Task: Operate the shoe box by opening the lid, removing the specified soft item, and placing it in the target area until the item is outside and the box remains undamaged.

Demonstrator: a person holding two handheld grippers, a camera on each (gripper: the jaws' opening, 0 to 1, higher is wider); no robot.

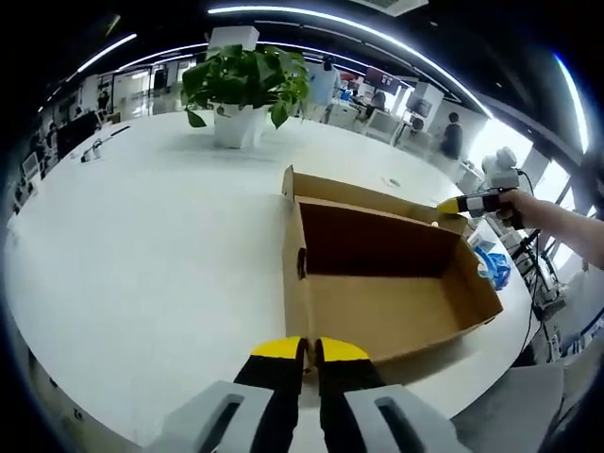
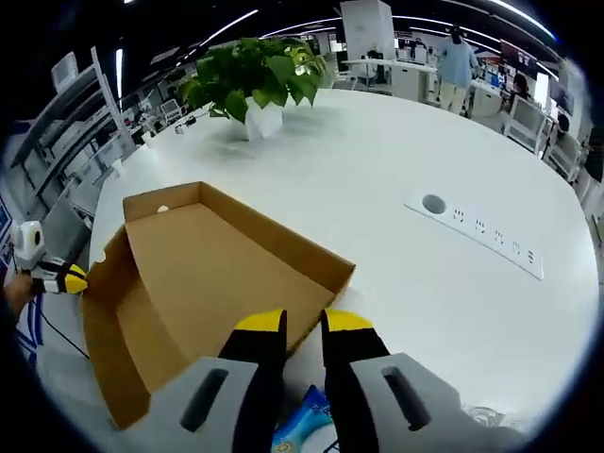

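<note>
Where the left gripper view looks across the white table (image 1: 142,245), the open cardboard box (image 1: 377,283) sits centre-right of the frame, its near corner just above the left gripper (image 1: 310,351). That gripper's yellow-tipped jaws stand close together with a narrow gap and nothing between them. The box interior appears bare brown card in this view. At the right edge of the frame the right gripper (image 1: 453,204) sits at the box's far wall, held by a person's hand (image 1: 519,203); whether it touches the wall cannot be told. A blue packet (image 1: 493,267) lies just outside the box's right end. A potted plant (image 1: 247,90) stands upper centre, well apart from the box, with wide bare table to the left.

In the right gripper view the box (image 2: 208,274) lies lower left, lid flap open. The right gripper (image 2: 304,326) shows a small gap, holding nothing. The blue packet (image 2: 304,427) sits at the bottom of the frame, between the jaws' bases. A power strip (image 2: 486,231) lies at right.
</note>
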